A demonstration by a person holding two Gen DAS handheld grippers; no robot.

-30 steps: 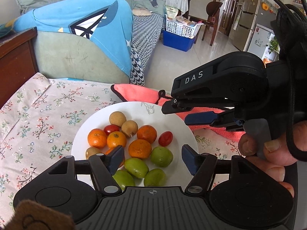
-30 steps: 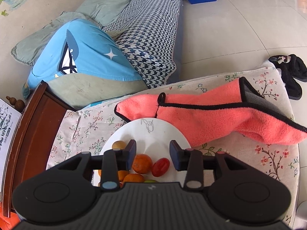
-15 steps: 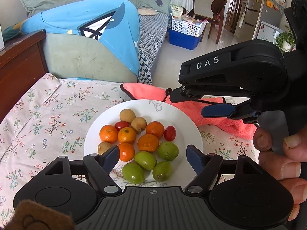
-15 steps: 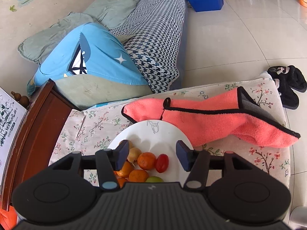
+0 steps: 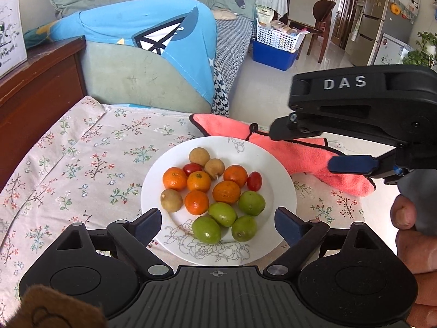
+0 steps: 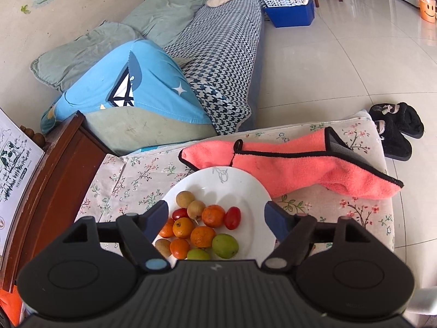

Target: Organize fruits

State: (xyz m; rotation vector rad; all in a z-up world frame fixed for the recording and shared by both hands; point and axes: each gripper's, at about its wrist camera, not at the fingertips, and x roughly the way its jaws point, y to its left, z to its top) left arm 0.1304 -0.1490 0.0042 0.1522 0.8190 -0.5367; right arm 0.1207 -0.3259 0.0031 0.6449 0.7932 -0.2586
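You are holding the left gripper (image 5: 217, 225) w/ its fingers spread wide apart, nothing between them, and the white plate (image 5: 270, 172) is lying just in front of it on the flowered tablecloth (image 5: 82, 158). Between the two blue pads you are seeing four green fruits (image 5: 221, 214), the nearest things to the tool. Beyond them five small oranges (image 5: 226, 192) are sitting in the plate's middle, w/ three brown round fruits (image 5: 199, 156) and two cherry tomatoes (image 5: 254, 181) at the far side and left. All fruits are resting on the plate, touching each other in one cluster. You are holding the right gripper (image 6: 215, 217) also wide open, empty, hovering above the same plate (image 6: 245, 186) approx. over its near half; the oranges (image 6: 202, 236) and one tomato (image 6: 232, 217) are showing between its fingers. In the left view the right gripper (image 5: 352, 164) is sitting ahead and to the right, above the plate's right edge. A pink cloth (image 6: 300, 164) is lying beyond the plate, its edge touching the plate's far rim. A sofa (image 6: 224, 54) w/ a blue cushion (image 6: 142, 82) is standing farther ahead.
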